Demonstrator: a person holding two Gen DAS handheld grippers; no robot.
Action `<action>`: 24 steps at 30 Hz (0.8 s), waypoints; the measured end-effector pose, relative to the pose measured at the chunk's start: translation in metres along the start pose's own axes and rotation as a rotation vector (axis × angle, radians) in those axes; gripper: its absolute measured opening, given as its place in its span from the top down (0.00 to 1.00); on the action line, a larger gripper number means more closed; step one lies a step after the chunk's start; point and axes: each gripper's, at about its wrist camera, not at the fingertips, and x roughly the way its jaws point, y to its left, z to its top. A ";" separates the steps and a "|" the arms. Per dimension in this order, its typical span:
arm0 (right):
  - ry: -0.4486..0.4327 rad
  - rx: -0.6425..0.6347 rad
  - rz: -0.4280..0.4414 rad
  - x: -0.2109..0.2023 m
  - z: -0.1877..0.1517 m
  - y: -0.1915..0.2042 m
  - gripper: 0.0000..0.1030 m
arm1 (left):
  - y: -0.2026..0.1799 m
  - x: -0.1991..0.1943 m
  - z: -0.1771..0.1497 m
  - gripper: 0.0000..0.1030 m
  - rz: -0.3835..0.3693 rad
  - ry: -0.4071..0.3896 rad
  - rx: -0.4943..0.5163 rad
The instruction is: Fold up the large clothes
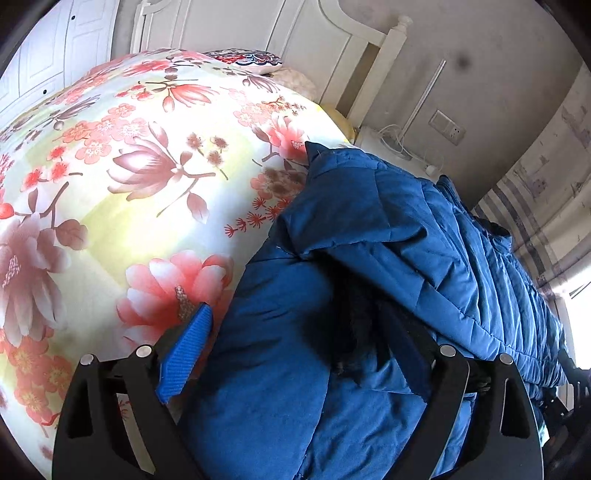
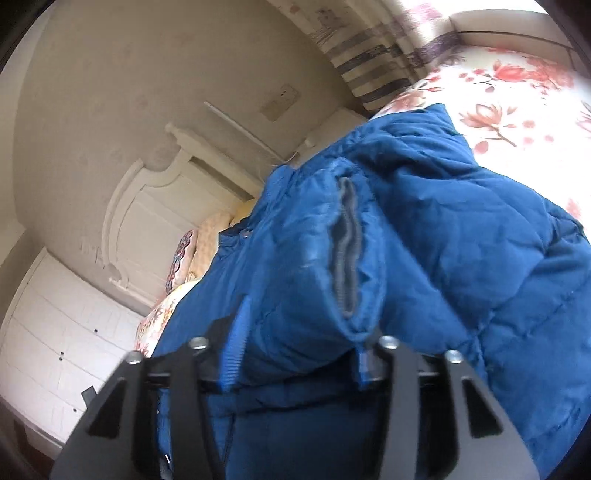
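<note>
Left gripper (image 1: pixel 295 354) spread wide, straddling the padded blue quilted jacket (image 1: pixel 388 240) without pinching it. Right gripper (image 2: pixel 295 350) brackets the jacket's grey-cuffed sleeve (image 2: pixel 345 254); grip unclear. Jacket lies on floral bedspread (image 1: pixel 129 166), white headboard (image 1: pixel 258 29) behind.

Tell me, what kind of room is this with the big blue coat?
Most likely a bedroom. The blue puffer jacket lies on a bed covered by a floral quilt, with a white headboard and pillows at its far end, and a white wardrobe beside it.
</note>
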 end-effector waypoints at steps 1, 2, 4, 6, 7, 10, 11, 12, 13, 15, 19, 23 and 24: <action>-0.001 0.001 0.009 0.000 0.000 0.000 0.44 | 0.000 0.000 0.000 0.15 -0.001 -0.001 -0.001; -0.003 0.005 0.011 0.001 0.000 -0.001 0.44 | 0.001 0.000 0.000 0.15 -0.001 -0.001 -0.002; -0.004 0.024 0.023 -0.001 0.000 -0.007 0.48 | 0.002 -0.001 -0.001 0.15 0.000 -0.002 -0.002; -0.002 0.024 0.023 -0.005 0.000 -0.011 0.68 | 0.002 -0.001 0.000 0.15 -0.001 -0.002 -0.002; -0.005 0.022 0.036 -0.007 -0.001 -0.011 0.75 | 0.001 0.000 0.000 0.15 -0.001 -0.001 -0.002; -0.057 -0.051 0.053 -0.024 0.001 0.005 0.81 | 0.002 -0.001 0.000 0.15 -0.002 -0.002 -0.003; -0.077 -0.071 0.060 -0.031 0.002 0.010 0.81 | 0.002 -0.001 0.000 0.15 -0.002 -0.002 -0.003; -0.099 -0.085 0.068 -0.038 0.005 0.014 0.81 | 0.003 -0.001 0.000 0.15 -0.002 -0.002 -0.002; -0.116 -0.094 0.067 -0.044 0.007 0.016 0.81 | 0.003 -0.001 0.000 0.15 -0.001 -0.001 -0.002; -0.112 -0.105 0.021 -0.045 0.011 0.015 0.81 | 0.004 -0.001 0.000 0.15 -0.002 -0.001 -0.002; -0.003 -0.041 -0.073 -0.020 0.004 -0.013 0.81 | 0.003 -0.002 0.000 0.15 -0.002 -0.001 -0.002; -0.008 -0.007 -0.115 -0.027 0.005 -0.012 0.66 | 0.003 -0.002 0.000 0.15 -0.002 -0.002 -0.003; -0.037 -0.021 -0.152 -0.034 0.005 -0.006 0.60 | 0.003 -0.002 0.000 0.15 -0.002 -0.001 -0.003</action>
